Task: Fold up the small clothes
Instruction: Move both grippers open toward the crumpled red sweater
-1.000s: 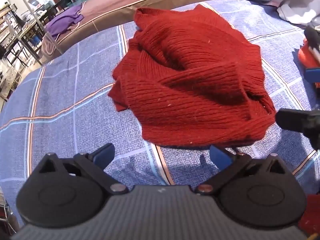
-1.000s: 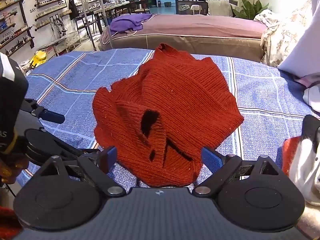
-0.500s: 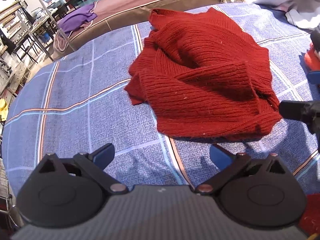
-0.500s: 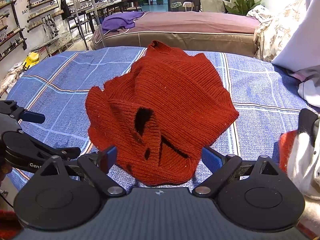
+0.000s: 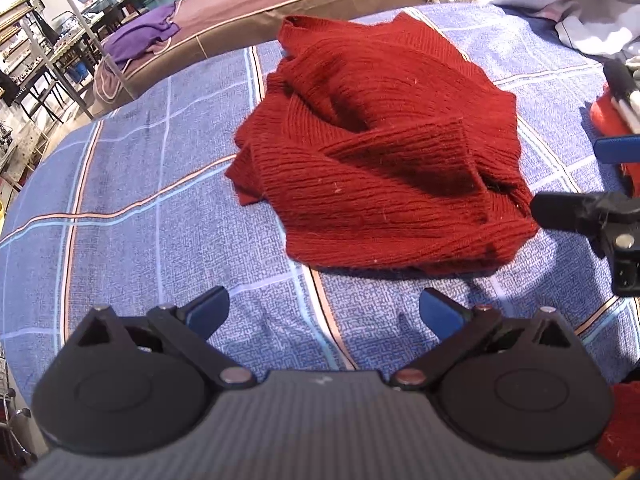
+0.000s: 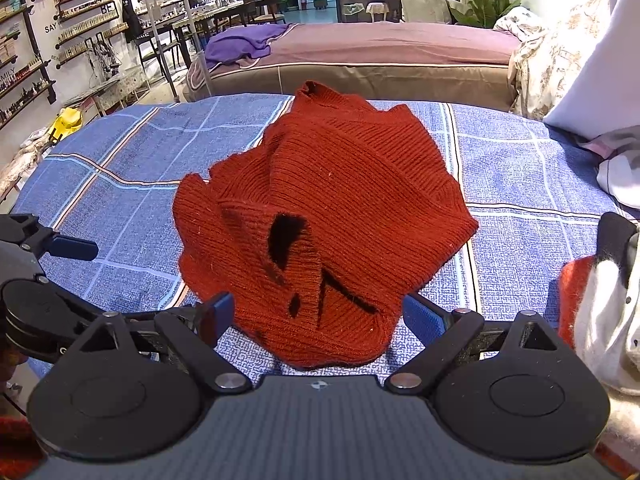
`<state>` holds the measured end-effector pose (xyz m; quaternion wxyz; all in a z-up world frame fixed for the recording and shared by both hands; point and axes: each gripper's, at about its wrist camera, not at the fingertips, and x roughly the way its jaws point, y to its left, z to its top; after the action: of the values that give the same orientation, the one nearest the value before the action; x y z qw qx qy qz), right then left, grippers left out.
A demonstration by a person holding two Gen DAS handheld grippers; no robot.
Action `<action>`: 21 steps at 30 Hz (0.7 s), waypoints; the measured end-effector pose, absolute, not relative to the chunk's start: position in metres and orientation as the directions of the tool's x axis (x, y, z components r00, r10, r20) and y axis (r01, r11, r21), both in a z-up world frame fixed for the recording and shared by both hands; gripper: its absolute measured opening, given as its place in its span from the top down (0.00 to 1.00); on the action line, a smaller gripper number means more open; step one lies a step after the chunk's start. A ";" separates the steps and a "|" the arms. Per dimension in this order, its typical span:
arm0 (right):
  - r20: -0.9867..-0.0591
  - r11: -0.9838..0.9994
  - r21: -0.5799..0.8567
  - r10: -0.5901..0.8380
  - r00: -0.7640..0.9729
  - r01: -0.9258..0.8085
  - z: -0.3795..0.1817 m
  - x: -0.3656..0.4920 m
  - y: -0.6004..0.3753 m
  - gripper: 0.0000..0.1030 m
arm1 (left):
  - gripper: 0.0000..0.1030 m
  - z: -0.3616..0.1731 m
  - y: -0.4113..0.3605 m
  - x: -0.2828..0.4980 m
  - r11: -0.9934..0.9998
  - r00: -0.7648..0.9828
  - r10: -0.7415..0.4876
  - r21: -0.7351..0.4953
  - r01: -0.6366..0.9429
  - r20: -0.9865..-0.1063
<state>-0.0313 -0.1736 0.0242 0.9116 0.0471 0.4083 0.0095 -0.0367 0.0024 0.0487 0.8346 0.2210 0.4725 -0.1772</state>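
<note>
A crumpled dark red knit sweater [image 5: 380,152] lies in a heap on the blue checked bedsheet [image 5: 152,216]; it also shows in the right wrist view [image 6: 332,220]. My left gripper [image 5: 324,312] is open and empty, over bare sheet just short of the sweater's near edge. My right gripper [image 6: 316,314] is open and empty, with the sweater's near hem between its blue fingertips [image 6: 420,316]. The right gripper's finger [image 5: 576,212] shows at the right of the left wrist view, beside the sweater's right end.
A brown-covered bed [image 6: 380,52] with a purple garment [image 6: 244,44] stands behind. White and floral bedding [image 6: 560,68] lies at the right. Red and white cloth [image 6: 592,292] lies at the near right. Shelves and tables [image 6: 80,28] line the left wall.
Both grippers have drawn back a little from the sweater, so it sits farther away and more sheet shows in front. Both stay open. The sweater has not moved.
</note>
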 end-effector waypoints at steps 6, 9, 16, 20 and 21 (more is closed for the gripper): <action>-0.746 0.993 0.111 0.061 0.663 0.033 0.022 -0.032 -0.177 0.00 | 0.00 0.046 0.005 -0.040 0.837 0.490 -0.068 0.217 0.503 -0.869; -0.749 0.992 0.121 0.070 0.659 0.033 0.020 -0.031 -0.176 0.00 | 0.00 0.043 0.006 -0.041 0.836 0.494 -0.062 0.225 0.500 -0.867; -0.760 0.992 0.126 0.079 0.645 0.027 0.016 -0.030 -0.173 0.00 | 0.00 0.034 0.008 -0.045 0.832 0.467 -0.112 0.175 0.527 -0.877; -0.763 0.991 0.129 0.086 0.641 0.021 0.014 -0.031 -0.172 0.00 | 0.00 0.024 0.009 -0.050 0.825 0.433 -0.134 0.142 0.547 -0.891; -0.762 0.992 0.128 0.085 0.642 0.021 0.014 -0.031 -0.171 0.00 | 0.00 0.023 0.009 -0.051 0.827 0.428 -0.135 0.137 0.546 -0.894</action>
<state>-0.0313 -0.1713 0.0139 0.9038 0.0624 0.4230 0.0178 -0.0513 0.0095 0.0232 0.8188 0.2085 0.4928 -0.2078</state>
